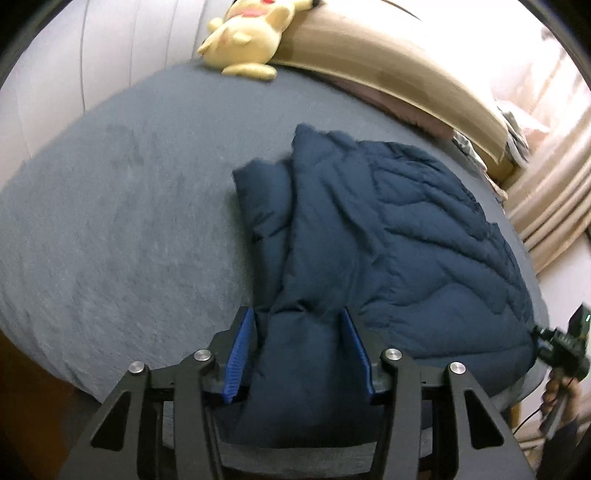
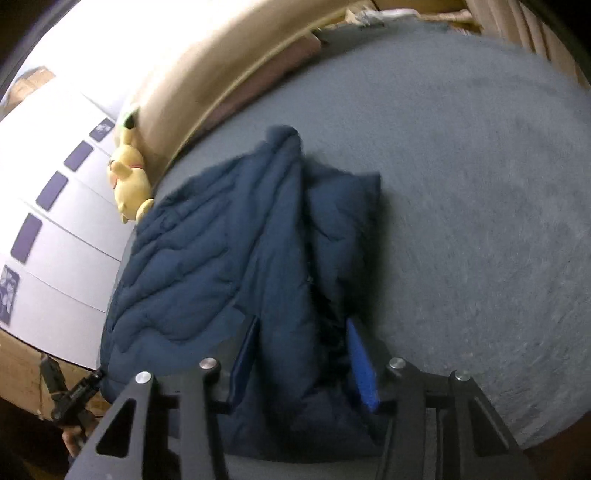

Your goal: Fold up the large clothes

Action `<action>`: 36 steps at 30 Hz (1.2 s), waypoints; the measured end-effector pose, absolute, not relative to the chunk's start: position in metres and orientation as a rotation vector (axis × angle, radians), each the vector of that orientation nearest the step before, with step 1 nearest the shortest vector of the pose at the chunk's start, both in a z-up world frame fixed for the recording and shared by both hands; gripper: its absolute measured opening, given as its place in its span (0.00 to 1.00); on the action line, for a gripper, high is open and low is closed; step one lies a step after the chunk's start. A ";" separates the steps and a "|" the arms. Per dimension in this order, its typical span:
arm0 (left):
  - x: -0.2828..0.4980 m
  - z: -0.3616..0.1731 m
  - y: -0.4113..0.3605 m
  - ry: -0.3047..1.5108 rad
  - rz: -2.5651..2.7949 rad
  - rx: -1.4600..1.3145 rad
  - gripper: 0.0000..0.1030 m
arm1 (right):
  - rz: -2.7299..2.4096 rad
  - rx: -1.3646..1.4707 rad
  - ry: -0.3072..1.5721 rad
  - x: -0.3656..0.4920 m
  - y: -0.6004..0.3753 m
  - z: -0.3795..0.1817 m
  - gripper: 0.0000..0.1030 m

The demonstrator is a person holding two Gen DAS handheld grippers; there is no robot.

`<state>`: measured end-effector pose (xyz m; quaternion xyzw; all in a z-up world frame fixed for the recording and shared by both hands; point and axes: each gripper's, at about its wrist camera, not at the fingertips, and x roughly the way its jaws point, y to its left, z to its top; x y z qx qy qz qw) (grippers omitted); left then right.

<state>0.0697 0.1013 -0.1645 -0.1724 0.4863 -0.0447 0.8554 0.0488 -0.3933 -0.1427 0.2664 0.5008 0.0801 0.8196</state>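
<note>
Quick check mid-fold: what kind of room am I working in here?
Most likely a bedroom: the navy jacket lies on a bed with a grey sheet, a yellow plush toy by the headboard, curtains alongside.

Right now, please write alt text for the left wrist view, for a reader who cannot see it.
The left gripper pinches a bunched edge of a navy jacket that lies on a grey bed. A yellow plush sits at the far end.

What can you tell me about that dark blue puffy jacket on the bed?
The jacket is navy and quilted, with wavy stitched channels and a padded, slightly shiny look. It lies on the grey bedsheet, partly folded with a flap doubled over. The left gripper and right gripper each pinch its near edge.
</note>
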 end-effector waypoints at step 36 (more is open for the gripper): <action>0.145 -0.171 0.079 1.038 0.049 -0.234 0.16 | 0.122 0.356 1.105 0.112 -0.361 -0.137 0.10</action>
